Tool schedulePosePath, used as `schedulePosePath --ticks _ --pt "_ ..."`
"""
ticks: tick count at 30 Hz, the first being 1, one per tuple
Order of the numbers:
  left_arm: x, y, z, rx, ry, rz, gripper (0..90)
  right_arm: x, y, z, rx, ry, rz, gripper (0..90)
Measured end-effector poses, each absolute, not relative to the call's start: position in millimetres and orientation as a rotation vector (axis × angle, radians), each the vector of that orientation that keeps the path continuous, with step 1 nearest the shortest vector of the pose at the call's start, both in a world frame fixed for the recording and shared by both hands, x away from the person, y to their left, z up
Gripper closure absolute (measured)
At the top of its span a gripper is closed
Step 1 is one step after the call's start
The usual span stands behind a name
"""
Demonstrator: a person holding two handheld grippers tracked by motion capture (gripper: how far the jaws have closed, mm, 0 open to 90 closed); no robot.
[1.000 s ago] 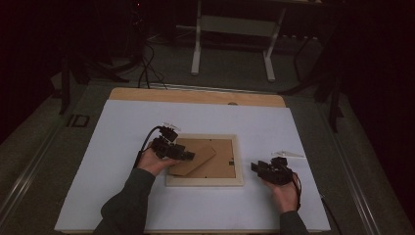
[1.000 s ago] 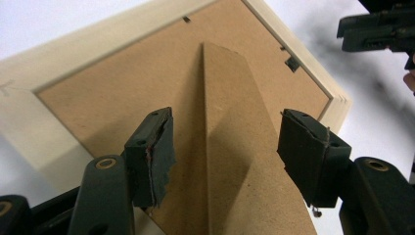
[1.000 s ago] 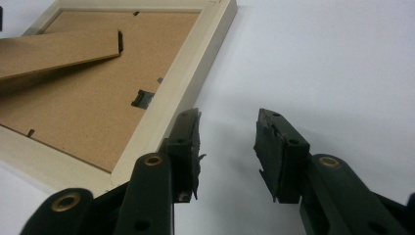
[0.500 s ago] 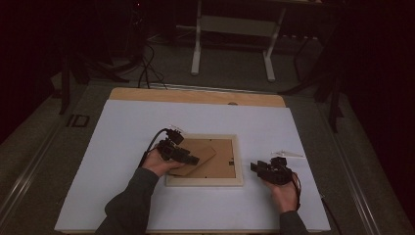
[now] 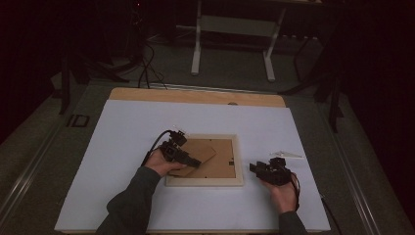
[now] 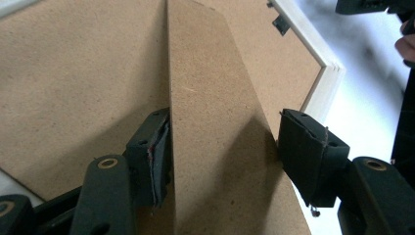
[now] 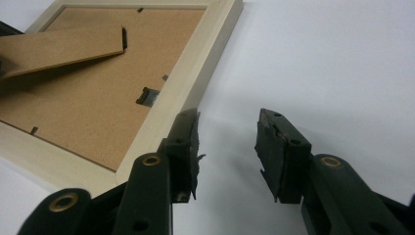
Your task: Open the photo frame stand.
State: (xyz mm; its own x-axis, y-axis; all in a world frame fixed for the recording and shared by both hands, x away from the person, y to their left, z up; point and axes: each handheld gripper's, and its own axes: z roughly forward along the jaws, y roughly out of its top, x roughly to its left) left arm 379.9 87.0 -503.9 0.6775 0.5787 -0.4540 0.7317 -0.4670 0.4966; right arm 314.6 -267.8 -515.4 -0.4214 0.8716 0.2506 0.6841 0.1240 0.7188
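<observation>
While the right gripper [image 5: 256, 168] sat spread beside the frame's [image 5: 238, 161] right edge, the left gripper [image 5: 192, 161] had its jaws apart astride the raised stand flap [image 5: 203, 152], pointing far-right.

Pale wooden picture frame [image 5: 204, 178] lies face down, centre of white worktop [image 5: 122, 132]. Left tongs [image 5: 188, 160] at its 9 o'clock; right tongs [image 5: 256, 169] at 3 o'clock.
</observation>
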Motion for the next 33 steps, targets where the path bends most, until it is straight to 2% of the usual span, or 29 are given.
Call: schedulePosePath --ticks 5,33 --pt "379 84 -505 2.229 1.007 -0.281 42.6 314 -265 -518 1.540 2.182 1.174 59.7" --pt "375 81 -501 2.248 0.989 -0.202 43.1 315 -257 -521 1.524 2.222 1.160 59.3"
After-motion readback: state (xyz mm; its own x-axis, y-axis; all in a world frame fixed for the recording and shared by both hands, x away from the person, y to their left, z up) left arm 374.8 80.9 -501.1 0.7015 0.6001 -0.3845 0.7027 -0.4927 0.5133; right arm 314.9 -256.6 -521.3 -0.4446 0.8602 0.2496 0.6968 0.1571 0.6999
